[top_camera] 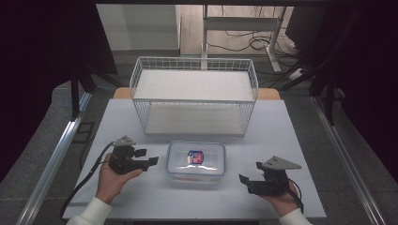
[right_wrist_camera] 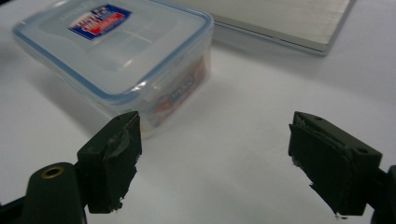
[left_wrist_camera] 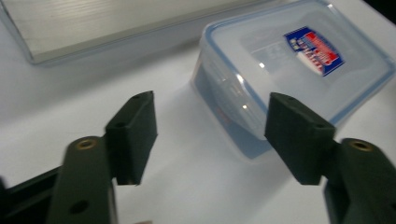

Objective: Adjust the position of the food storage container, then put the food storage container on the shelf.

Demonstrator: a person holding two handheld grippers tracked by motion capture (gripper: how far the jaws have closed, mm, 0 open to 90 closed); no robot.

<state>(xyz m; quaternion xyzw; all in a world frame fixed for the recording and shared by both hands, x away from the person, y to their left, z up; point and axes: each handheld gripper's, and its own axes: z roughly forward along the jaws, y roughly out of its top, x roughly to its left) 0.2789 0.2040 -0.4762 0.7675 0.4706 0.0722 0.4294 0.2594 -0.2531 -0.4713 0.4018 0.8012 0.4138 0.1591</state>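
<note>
A clear plastic food box (top_camera: 195, 161) with a blue-rimmed lid and a red-and-blue label sits closed on the white table, in front of the wire basket. My left gripper (top_camera: 146, 157) is held just left of the box, jaws open and empty, pointing toward it. In the left gripper view the box (left_wrist_camera: 299, 65) lies ahead and to the right of the open gripper (left_wrist_camera: 210, 135). My right gripper (top_camera: 249, 178) rests at the box's right front, open and empty. The right gripper view has the box (right_wrist_camera: 116, 51) ahead at the left, beyond the open gripper (right_wrist_camera: 215, 158).
A white wire basket (top_camera: 194, 96) with a flat white floor stands behind the box at mid table. Its base edge (left_wrist_camera: 116, 28) shows in the left gripper view. The table's front edge (top_camera: 187, 218) lies near the person's hands. Beyond the table stand a desk frame and cables.
</note>
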